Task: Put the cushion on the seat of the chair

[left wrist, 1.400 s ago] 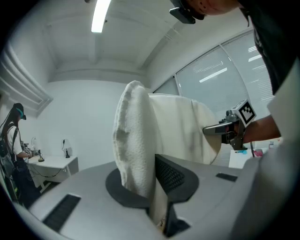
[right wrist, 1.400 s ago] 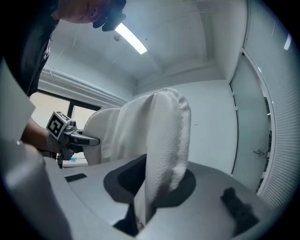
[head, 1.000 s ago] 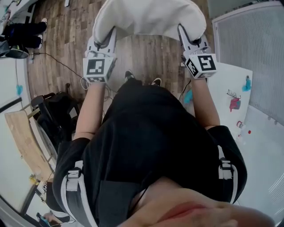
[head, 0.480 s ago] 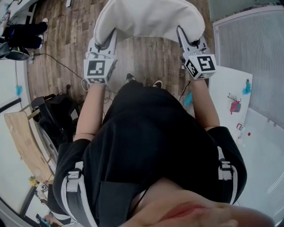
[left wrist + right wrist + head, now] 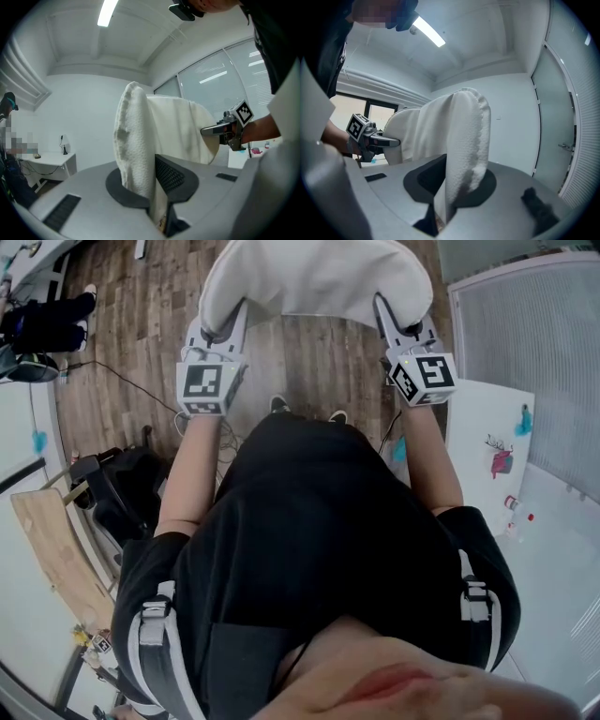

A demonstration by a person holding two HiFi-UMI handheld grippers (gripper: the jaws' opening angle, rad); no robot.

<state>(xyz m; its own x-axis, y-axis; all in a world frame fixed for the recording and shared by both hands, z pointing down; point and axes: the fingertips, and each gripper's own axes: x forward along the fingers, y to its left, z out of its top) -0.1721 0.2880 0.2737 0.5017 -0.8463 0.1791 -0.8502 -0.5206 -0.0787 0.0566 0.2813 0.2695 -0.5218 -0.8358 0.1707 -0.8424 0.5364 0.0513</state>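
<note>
Both grippers carry the white cushion point(image 5: 314, 277), which I hold up in front of me by two opposite edges. The left gripper point(image 5: 231, 322) is clamped on the cushion's left edge. In the left gripper view the textured fabric stands pinched between its jaws and rises upright above them. The right gripper point(image 5: 386, 317) bites the cushion's right edge the same way, and in the right gripper view the fabric is folded and squeezed tight between its jaws. Each gripper view also shows the other gripper across the cushion, gripping the far rim.

The marker cubes point(image 5: 208, 382) sit at the back of the grippers, just on my side of the cushion. Beneath the cushion runs a wood-plank floor point(image 5: 309, 357). The toes of my shoes point(image 5: 279, 405) show on the floor, on the near side of the cushion. To the cushion's right stands a pale ribbed panel point(image 5: 534, 324). Well apart to the cushion's left, another person's dark-clad legs point(image 5: 47, 324) show on the same floor.
</note>
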